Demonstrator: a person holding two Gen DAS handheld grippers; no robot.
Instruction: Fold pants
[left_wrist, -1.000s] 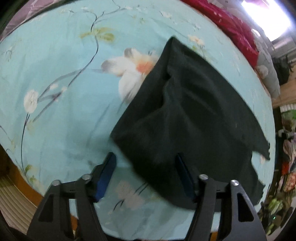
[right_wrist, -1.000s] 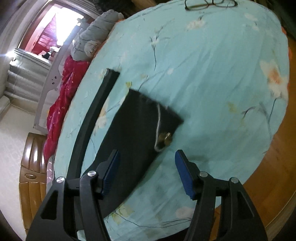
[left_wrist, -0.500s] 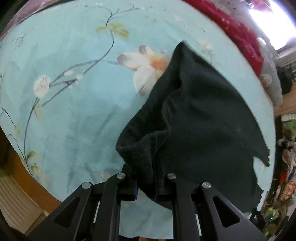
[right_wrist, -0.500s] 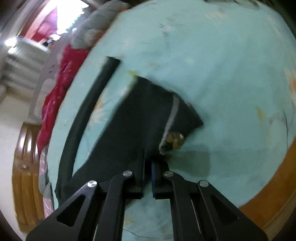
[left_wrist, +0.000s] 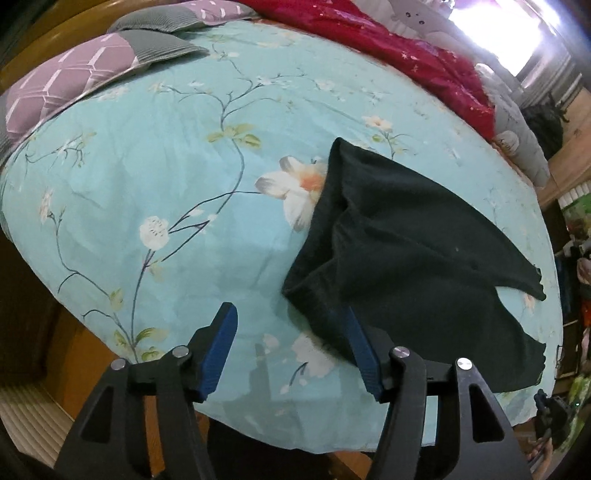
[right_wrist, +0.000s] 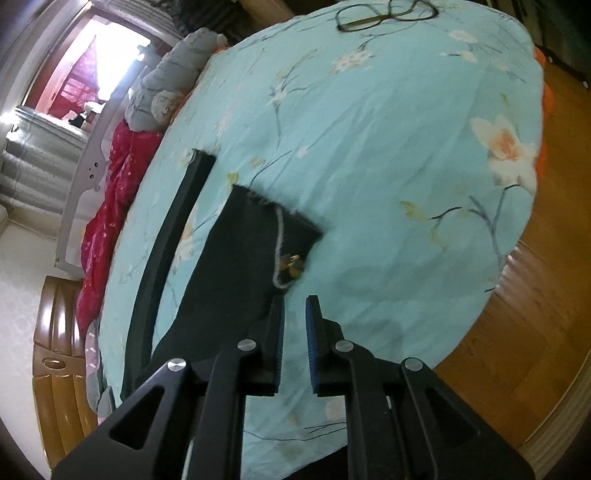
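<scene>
Your dark pants (left_wrist: 417, 258) lie on the floral bed (left_wrist: 166, 177), bunched and partly doubled; squaring remains. Your left gripper (left_wrist: 290, 341) gapes wide, empty; your right gripper (right_wrist: 294, 334) stands slightly parted, holding nothing.

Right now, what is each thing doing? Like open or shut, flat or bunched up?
left gripper: open, holding nothing.
right gripper: slightly open, holding nothing.
pants: lying on the bed, partly folded, bunched near the left gripper.
glasses: lying unfolded on the bed's far edge.
bedsheet: spread out, lightly wrinkled.
</scene>
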